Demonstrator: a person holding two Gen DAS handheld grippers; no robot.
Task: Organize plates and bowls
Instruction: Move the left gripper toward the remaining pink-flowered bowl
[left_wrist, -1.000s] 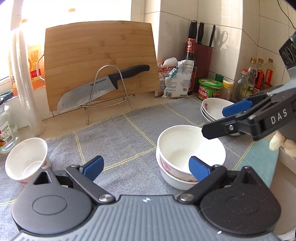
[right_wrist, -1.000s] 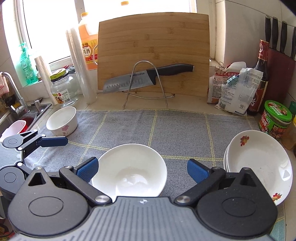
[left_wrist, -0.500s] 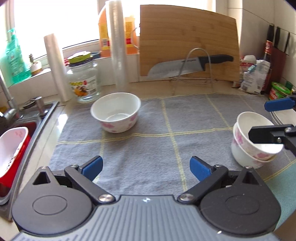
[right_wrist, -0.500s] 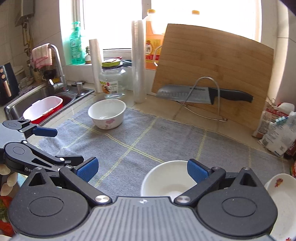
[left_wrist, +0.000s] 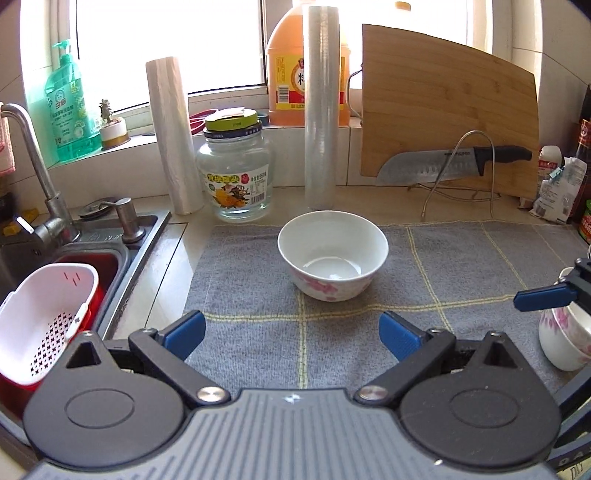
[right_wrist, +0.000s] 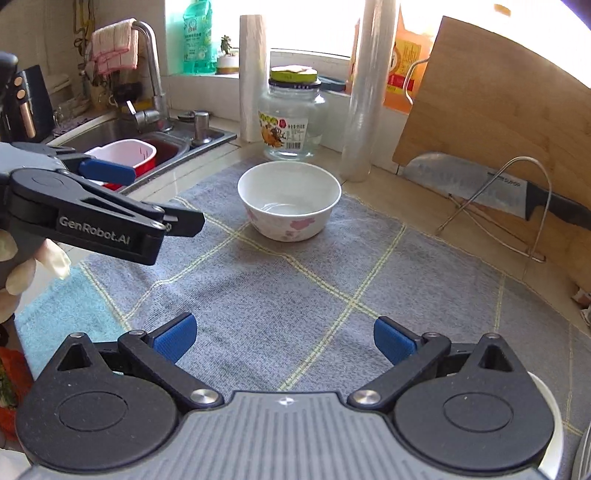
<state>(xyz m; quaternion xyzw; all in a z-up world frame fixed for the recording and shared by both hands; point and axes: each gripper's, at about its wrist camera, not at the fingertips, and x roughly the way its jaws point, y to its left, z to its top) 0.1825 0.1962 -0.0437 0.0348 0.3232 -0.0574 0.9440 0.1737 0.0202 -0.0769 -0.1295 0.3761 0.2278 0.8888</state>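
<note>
From the left wrist camera, the left gripper (left_wrist: 291, 332) hangs over the grey checked mat (left_wrist: 461, 266) with its blue-padded jaws spread wide and nothing between them. Ahead of it, upright on the mat near the far edge, stands a white bowl with pink flowers (left_wrist: 332, 254), empty and apart from both pads. Behind the bowl on the counter are a glass jar with a yellow-green lid (left_wrist: 234, 173), a roll of cling film (left_wrist: 320, 107) and a white roll (left_wrist: 173, 136), with an orange oil jug (left_wrist: 286, 70) on the sill. A bamboo cutting board (left_wrist: 447, 103) leans against the wall to the right, and a kitchen knife (left_wrist: 454, 162) rests on a wire stand in front of it. To the left a steel sink (left_wrist: 147, 236) holds a white strainer basket (left_wrist: 44, 317) over a red basin. At the right edge, stacked flowered bowls (left_wrist: 561, 339) sit on the mat, with a blue tip of the right gripper (left_wrist: 543, 297) above them. From the right wrist camera, the right gripper (right_wrist: 284, 339) is likewise wide open and holds nothing, low above the mat. The same flowered bowl (right_wrist: 290, 201) stands farther ahead, in front of the jar (right_wrist: 291, 122). The left gripper (right_wrist: 147, 199) reaches in from the left, seen side-on with its fingers apart, a gloved hand (right_wrist: 22, 266) behind it. The knife (right_wrist: 491, 188) and board (right_wrist: 498, 99) lie to the right.
</note>
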